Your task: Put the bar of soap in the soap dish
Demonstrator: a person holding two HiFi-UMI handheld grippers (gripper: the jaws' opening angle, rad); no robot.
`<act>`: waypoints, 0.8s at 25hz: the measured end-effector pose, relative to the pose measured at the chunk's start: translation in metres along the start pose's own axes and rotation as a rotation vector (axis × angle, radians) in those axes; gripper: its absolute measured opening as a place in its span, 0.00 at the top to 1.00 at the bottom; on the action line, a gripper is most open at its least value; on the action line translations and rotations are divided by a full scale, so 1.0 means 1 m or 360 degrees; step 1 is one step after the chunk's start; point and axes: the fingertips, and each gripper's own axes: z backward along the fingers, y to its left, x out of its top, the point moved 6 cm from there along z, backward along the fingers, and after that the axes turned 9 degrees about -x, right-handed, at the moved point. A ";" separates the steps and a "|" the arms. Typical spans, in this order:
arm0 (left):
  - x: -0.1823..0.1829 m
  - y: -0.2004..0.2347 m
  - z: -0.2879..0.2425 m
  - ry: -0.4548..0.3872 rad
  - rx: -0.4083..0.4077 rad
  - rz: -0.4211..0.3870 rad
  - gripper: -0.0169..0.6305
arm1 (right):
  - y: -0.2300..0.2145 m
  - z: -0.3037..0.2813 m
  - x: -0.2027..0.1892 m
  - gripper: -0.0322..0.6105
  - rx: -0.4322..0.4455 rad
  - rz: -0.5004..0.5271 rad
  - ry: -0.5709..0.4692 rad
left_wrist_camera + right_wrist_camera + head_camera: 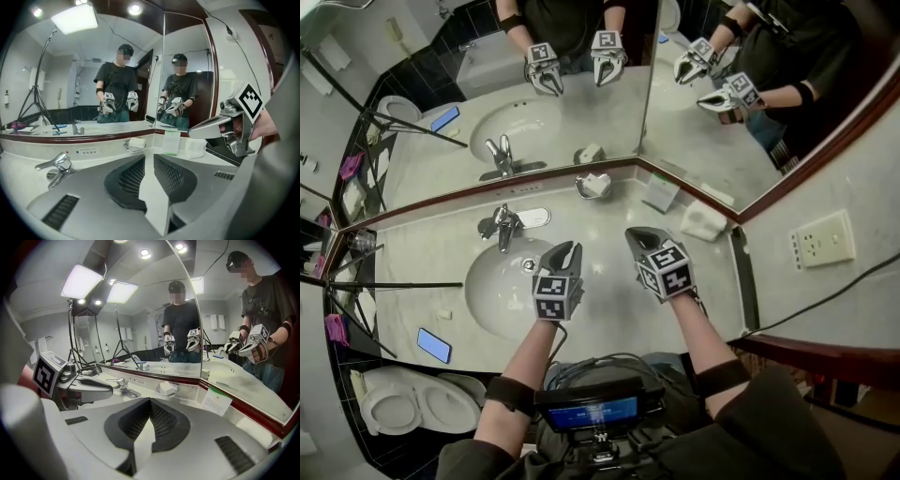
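A white bar of soap [593, 183] lies in the wire soap dish [580, 190] on the back ledge under the mirror, right of the faucet. The soap dish [161, 393] shows ahead of the right jaws and, as the soap dish [127, 148], ahead of the left jaws. My left gripper [572, 247] hovers over the counter by the basin's right rim, its jaws a little apart with nothing between them. Beside it, my right gripper [634, 232] is shut and empty. Both point toward the ledge, well short of the dish.
A chrome faucet [502, 225] stands behind the sink basin [492, 295]. A white card [661, 192] and a white folded block [704, 222] sit in the mirror corner. A phone [434, 345] lies at the counter's left end, near tripod legs [394, 284].
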 end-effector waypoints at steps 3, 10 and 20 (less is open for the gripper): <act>0.007 0.006 -0.025 0.0053 -0.0045 -0.0008 0.77 | -0.008 -0.009 -0.004 0.92 -0.0011 0.0005 0.0028; 0.026 0.021 -0.086 0.0189 -0.0163 -0.0086 0.51 | -0.027 -0.030 -0.003 0.92 -0.0054 0.0005 0.0075; 0.047 0.064 -0.166 0.0347 -0.0175 -0.0110 0.31 | -0.046 -0.048 -0.002 0.92 -0.0086 -0.0028 0.0103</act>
